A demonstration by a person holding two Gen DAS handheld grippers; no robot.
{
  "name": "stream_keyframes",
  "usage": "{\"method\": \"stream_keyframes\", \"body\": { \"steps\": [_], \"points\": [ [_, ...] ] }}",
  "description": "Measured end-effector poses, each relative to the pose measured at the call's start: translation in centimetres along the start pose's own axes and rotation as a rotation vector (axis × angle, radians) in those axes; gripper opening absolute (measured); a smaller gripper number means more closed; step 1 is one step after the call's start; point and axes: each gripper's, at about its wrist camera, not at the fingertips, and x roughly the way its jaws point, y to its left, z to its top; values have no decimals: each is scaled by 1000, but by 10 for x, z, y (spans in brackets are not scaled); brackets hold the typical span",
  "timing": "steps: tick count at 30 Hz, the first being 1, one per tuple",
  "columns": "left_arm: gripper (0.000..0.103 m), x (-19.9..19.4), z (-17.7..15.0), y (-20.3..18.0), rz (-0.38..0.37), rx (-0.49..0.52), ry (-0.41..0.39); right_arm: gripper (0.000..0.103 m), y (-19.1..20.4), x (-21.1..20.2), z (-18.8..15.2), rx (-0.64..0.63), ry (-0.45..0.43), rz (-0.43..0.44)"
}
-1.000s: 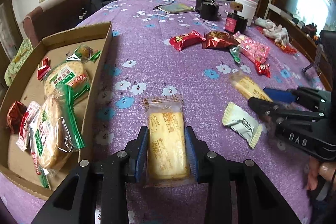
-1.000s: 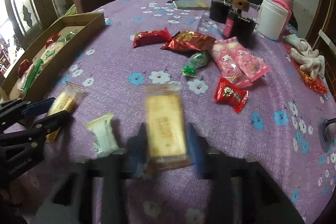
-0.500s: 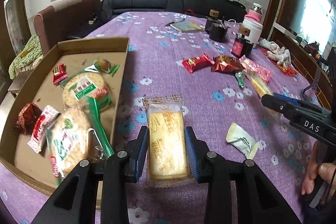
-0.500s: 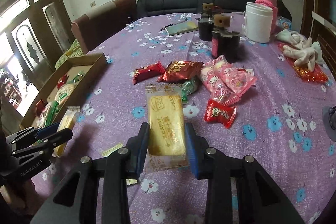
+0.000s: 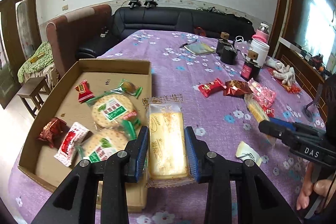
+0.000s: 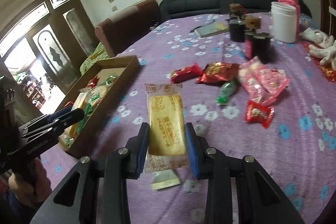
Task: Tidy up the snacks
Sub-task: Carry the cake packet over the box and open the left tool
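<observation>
Each gripper clamps a yellow biscuit packet above the bench
Left view: left gripper (image 5: 167, 151) fingers grip a biscuit packet (image 5: 167, 141) over the cardboard box (image 5: 109, 65) edge. Right view: right gripper (image 6: 167, 143) fingers grip another biscuit packet (image 6: 166, 127) above the purple bench (image 6: 262, 161), box to its left

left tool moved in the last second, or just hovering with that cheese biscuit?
Yes. The left tool, shut on the cheese biscuit pack, has lifted and swung left: the cardboard box, earlier off to its left, now lies partly beneath it.
</observation>
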Motion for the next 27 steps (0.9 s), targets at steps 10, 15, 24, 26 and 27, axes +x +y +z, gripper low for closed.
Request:
{"method": "stream_keyframes", "body": {
  "steps": [10, 15, 24, 26, 27],
  "points": [
    [37, -2, 3, 37, 22, -58, -5, 33, 40, 12, 6, 55, 58, 160],
    [37, -3, 4, 67, 40, -113, -10, 33, 77, 28, 16, 49, 98, 228],
    [37, 2, 2, 129, 92, -224, 0, 33, 149, 67, 39, -48, 139, 257],
    [37, 4, 1, 137, 97, -236, 4, 33, 156, 76, 40, -52, 150, 255],
    [37, 5, 1, 141, 100, -242, 6, 33, 160, 82, 40, -52, 158, 253]
  ]
}}
